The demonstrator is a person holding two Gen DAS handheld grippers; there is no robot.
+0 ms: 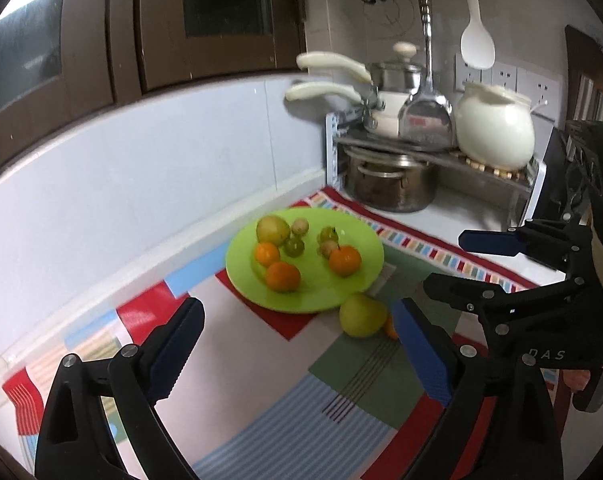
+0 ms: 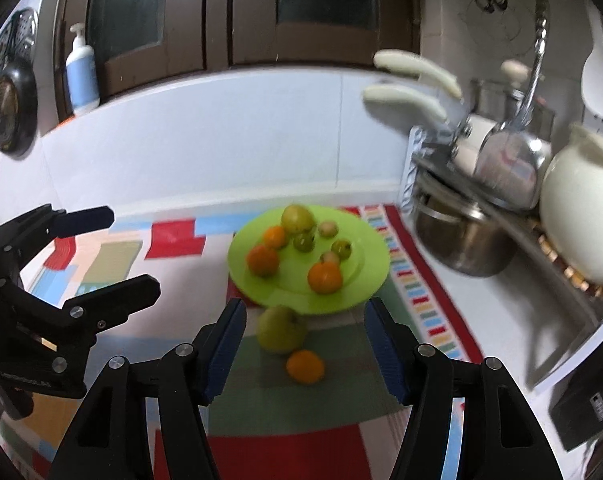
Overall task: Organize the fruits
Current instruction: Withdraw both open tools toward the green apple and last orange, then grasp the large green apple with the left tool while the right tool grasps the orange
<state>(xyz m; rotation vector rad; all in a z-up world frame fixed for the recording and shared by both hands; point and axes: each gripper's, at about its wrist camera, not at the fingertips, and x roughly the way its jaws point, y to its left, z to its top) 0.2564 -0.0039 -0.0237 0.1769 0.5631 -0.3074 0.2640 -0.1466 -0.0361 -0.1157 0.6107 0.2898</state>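
Both jaws open, empty; pear [image 2: 280,330] and orange [image 2: 305,366] lie ahead between right jaws.

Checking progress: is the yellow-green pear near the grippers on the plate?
Off it: the pear lies on the mat, against the green plate rim.

I stand at a white counter [image 1: 453,224] under a patchwork cloth [image 1: 261,380]. Behind the cloth a pale blue wall [image 1: 141,168] rises to dark brown window frames [image 1: 125,40]. Right of the cloth a metal rack [image 1: 441,152] holds pots and a white jar [image 1: 497,128]. Above the rack, utensils hang beside wall sockets [image 1: 505,76].
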